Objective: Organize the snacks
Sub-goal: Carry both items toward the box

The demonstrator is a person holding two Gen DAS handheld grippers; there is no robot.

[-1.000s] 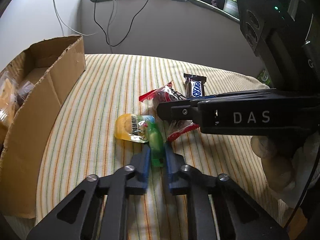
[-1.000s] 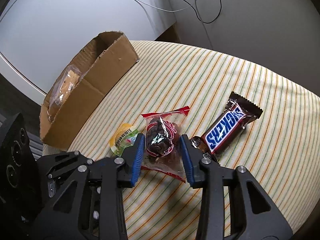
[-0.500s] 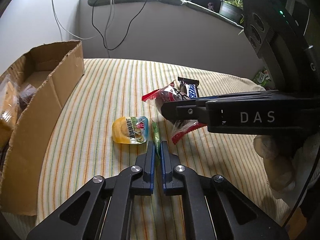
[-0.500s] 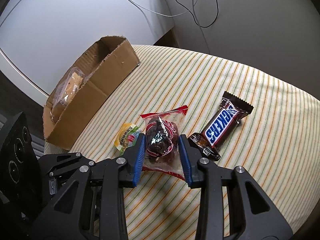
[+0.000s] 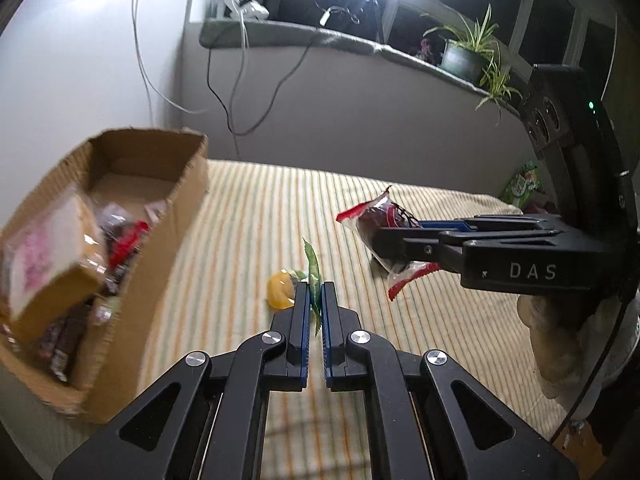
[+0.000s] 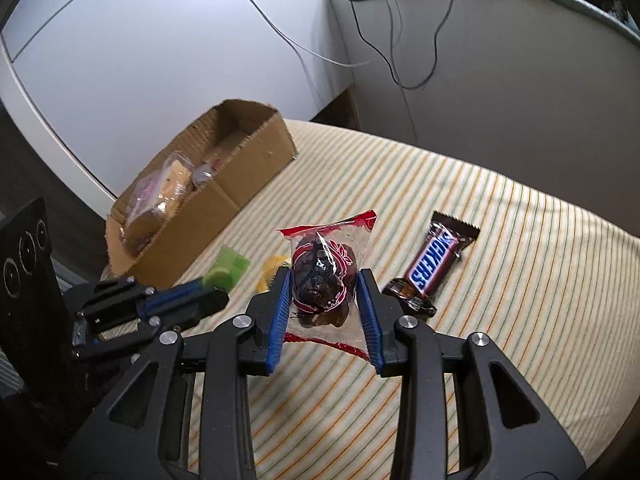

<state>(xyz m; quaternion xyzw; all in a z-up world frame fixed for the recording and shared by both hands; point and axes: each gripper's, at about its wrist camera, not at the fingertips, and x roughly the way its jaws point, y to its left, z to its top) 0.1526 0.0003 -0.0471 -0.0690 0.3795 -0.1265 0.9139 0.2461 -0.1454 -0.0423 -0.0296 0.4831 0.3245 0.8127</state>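
Observation:
My left gripper [image 5: 315, 292] is shut on a small green snack packet [image 5: 313, 276], held above the striped table; it also shows in the right wrist view [image 6: 226, 270]. My right gripper [image 6: 324, 284] is shut on a clear red-edged packet with a dark snack [image 6: 323, 276], lifted off the table; it also shows in the left wrist view [image 5: 380, 226]. A yellow jelly cup [image 5: 280, 290] lies on the cloth below the left fingers. A Snickers bar [image 6: 434, 262] lies on the table to the right. An open cardboard box [image 5: 176, 216] with several snacks stands at the left.
The table has a striped cloth [image 6: 520, 280] and a rounded edge. Cables [image 5: 224, 92] hang down the wall behind. A window ledge with a potted plant [image 5: 468, 56] runs along the back. A green bag [image 5: 524, 184] sits at the far right.
Both grippers have risen from the table with their packets. The left one has lifted the green packet away from the jelly cup and moved nearer the box.

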